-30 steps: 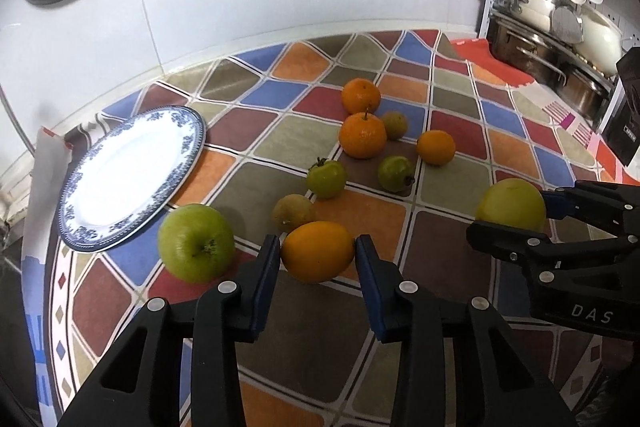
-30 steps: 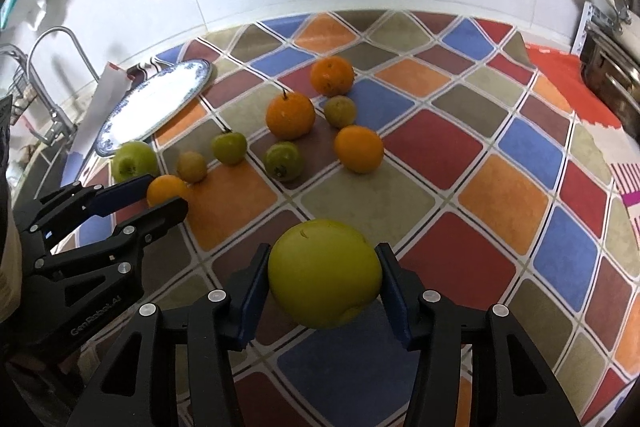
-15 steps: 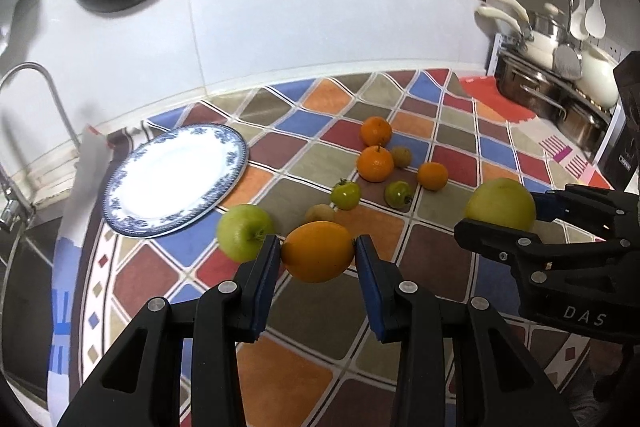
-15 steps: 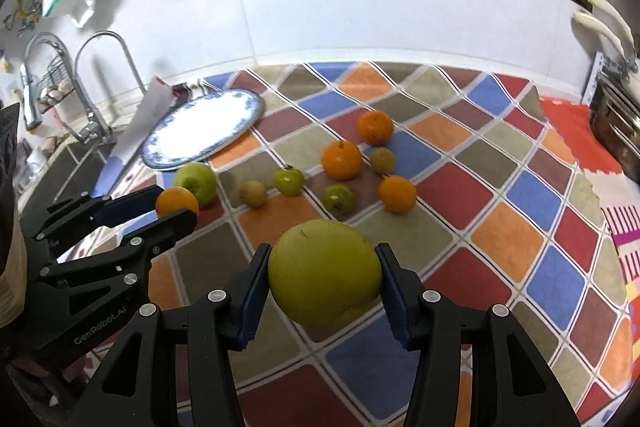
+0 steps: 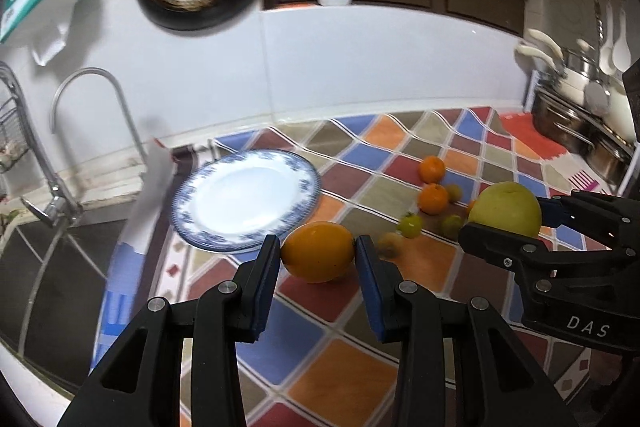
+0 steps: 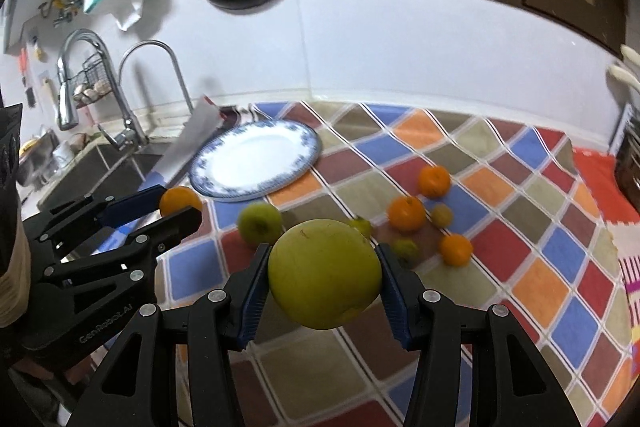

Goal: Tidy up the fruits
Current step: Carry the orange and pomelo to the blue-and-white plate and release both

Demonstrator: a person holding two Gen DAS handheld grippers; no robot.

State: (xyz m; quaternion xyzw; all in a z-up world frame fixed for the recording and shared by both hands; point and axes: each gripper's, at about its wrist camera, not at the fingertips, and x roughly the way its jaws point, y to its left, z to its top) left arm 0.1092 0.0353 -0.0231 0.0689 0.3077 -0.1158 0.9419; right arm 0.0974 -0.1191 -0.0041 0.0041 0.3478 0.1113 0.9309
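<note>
The left gripper (image 5: 318, 257) holds an orange (image 5: 318, 251) tight between its two fingers (image 5: 267, 267), one pad pressed on each side, and the fruit sits right at the tips, up in the air above the counter (image 5: 436, 259). The right gripper (image 6: 323, 275) holds a big yellow-green fruit (image 6: 324, 274) the same way, squeezed between its blue pads, with the fruit bulging out above and below the fingers. The blue-and-white plate (image 6: 256, 161) lies on the counter with nothing on it. The held orange is just in front of the plate's near edge in the left view. A green apple (image 6: 260, 223) lies on the counter near the plate. Three small oranges (image 6: 434, 181) and some little green fruits (image 6: 441, 215) lie farther from the plate, close together.
</note>
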